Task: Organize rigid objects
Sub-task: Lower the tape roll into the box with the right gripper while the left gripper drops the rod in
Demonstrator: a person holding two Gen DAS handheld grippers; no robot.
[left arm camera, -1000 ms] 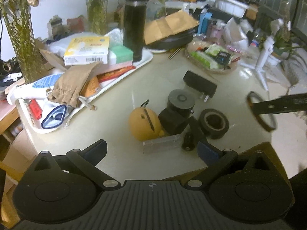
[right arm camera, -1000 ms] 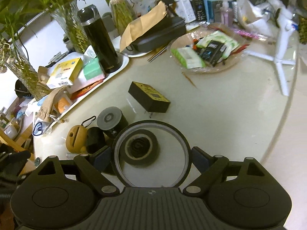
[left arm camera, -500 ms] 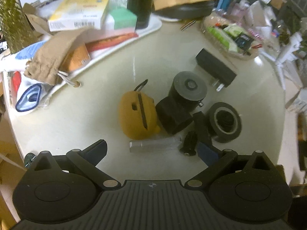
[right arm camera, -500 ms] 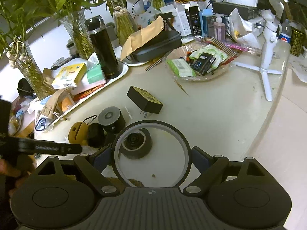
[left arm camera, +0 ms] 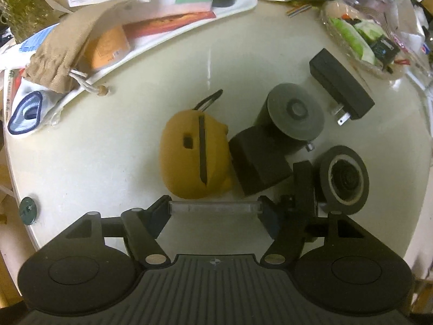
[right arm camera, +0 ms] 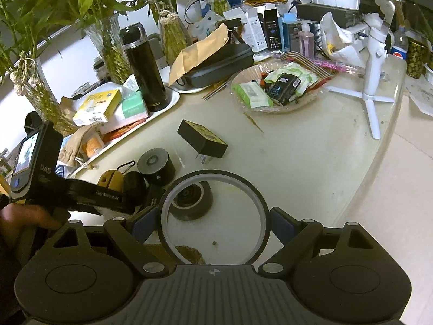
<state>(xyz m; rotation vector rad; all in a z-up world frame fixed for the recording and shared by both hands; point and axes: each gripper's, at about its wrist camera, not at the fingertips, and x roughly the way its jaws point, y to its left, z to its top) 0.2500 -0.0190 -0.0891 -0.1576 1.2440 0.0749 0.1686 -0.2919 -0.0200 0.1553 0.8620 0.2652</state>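
table: pale rounded top point(right arm camera: 311, 162), ahead of claw
wall: white point(right arm camera: 67, 62), far left
floor: light tiles point(right arm camera: 400, 189), right

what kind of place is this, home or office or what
Probably a home or small office: a cluttered round table with vases of green plants, a black flask, a plate of snack packets and small product boxes.

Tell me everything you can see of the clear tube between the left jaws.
The clear tube is a short, see-through plastic-looking cylinder lying flat on the pale table, crosswise to the left gripper. Its jaws have just been closing, and their blue pads now meet both tube ends. It lies just in front of the yellow case.
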